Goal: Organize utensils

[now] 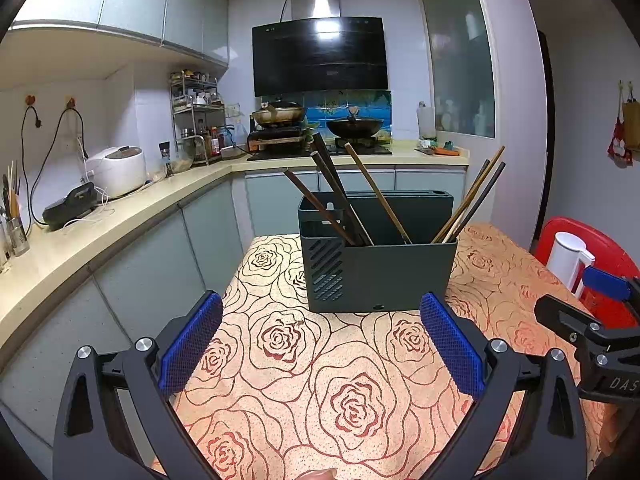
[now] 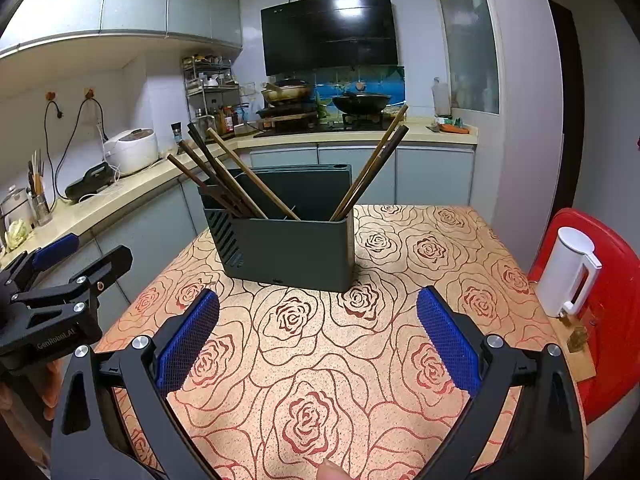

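Two bunches of chopsticks [image 1: 378,194] lean in the dark box [image 1: 380,268] on the bench [image 1: 320,360]. Both the left hand-held gripper [image 1: 320,344] and right hand-held gripper [image 2: 318,340] are wide open, holding nothing. Chopsticks look light, stiff, thin; grab near the tops

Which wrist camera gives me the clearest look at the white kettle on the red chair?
The right wrist view. There the white kettle stands whole on the red chair, with handle and lid clear. In the left wrist view the kettle sits at the frame's edge, its lower part hidden behind the right gripper.
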### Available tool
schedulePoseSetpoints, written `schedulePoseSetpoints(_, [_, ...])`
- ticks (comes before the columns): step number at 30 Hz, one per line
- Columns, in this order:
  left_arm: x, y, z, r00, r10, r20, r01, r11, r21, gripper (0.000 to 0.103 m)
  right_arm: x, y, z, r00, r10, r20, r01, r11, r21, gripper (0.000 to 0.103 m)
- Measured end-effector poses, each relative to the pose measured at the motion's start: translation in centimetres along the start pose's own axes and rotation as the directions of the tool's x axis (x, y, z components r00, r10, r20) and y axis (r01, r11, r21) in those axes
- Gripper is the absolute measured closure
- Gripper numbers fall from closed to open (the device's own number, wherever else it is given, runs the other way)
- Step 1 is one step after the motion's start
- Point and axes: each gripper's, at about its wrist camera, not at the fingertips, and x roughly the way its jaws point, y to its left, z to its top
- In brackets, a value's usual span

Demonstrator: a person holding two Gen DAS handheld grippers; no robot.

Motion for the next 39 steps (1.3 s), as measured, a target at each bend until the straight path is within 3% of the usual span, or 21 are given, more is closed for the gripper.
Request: schedulePoseSetpoints(39, [-0.3,-0.2,-0.3,0.999,-0.021,-0.030,0.021,1.000,-0.003,0.007,-0.9,0.9,0.2,1.000,-0.010,0.002,0.010,1.000,-0.007,0.007])
